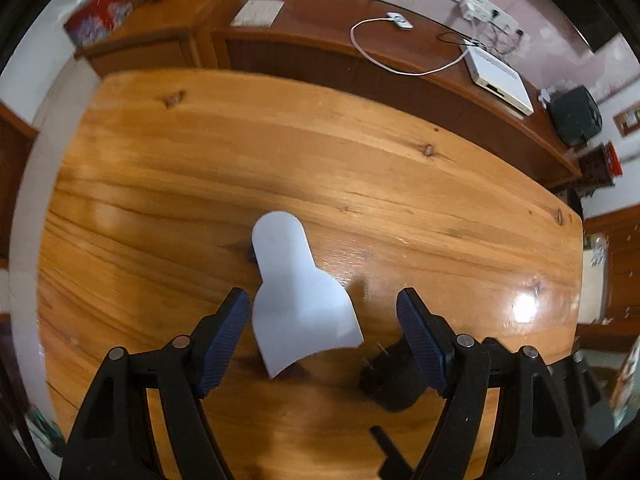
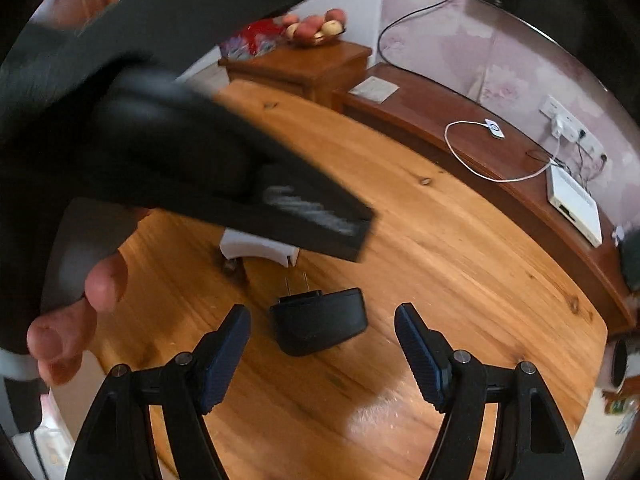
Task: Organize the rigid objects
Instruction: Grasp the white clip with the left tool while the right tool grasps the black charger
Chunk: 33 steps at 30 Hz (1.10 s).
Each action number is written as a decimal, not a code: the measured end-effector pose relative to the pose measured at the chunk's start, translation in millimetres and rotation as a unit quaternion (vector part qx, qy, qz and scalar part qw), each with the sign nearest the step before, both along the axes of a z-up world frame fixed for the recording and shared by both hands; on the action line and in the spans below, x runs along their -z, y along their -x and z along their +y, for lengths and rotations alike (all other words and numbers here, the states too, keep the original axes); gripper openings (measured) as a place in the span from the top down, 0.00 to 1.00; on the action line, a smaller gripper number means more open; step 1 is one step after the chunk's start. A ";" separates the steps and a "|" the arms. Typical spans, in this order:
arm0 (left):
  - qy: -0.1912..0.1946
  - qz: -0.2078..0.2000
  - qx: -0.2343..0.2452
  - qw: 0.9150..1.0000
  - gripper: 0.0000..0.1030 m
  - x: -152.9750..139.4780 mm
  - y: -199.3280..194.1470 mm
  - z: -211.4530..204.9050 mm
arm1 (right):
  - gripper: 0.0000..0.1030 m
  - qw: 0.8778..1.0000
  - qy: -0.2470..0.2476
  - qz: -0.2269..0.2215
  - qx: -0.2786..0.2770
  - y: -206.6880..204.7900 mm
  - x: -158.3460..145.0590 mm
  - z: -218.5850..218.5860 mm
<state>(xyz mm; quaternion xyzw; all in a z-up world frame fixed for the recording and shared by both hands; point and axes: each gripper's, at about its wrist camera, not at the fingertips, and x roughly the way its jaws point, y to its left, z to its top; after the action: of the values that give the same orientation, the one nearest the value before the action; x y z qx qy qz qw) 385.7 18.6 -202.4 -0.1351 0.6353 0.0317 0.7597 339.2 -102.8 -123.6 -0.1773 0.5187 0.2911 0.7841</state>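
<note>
Left gripper: jaws wide apart, holding nothing, white bottle-shaped piece lying between them on the wooden table. Right gripper: jaws wide apart, empty, black plug adapter lying between them, just beside the white piece.

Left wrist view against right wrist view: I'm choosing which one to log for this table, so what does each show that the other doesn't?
Only the left wrist view shows the white bottle-shaped piece whole, lying flat between the open fingers of the left gripper.

Only the right wrist view shows the black plug adapter clearly, prongs pointing away, ahead of the open right gripper, plus the person's fingers.

Both show the wooden table, the white router and the fruit bowl.
</note>
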 end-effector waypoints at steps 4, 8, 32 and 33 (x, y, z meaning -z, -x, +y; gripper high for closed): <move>0.010 0.007 -0.019 1.000 0.24 11.2 -1.7 7.4 | 0.27 1.000 0.000 0.014 0.002 -6.3 17.2 -0.1; 0.013 -0.005 -0.031 0.999 0.25 9.0 -0.4 13.1 | 0.27 1.000 0.008 0.010 0.000 -8.6 26.7 1.1; -0.033 -0.048 0.027 0.998 0.43 -48.5 46.6 8.7 | 0.38 0.999 -0.001 -0.027 0.045 4.5 -18.1 -36.5; -0.030 -0.055 0.032 0.998 0.43 -57.6 51.8 7.2 | 0.38 0.998 -0.004 -0.034 0.053 9.4 -28.9 -42.7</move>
<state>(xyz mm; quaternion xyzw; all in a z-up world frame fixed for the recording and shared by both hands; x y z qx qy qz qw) 333.9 25.9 -144.8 -0.0932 0.5956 0.0193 0.7976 329.7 -145.5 -94.7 -0.1565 0.4989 0.2452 0.8164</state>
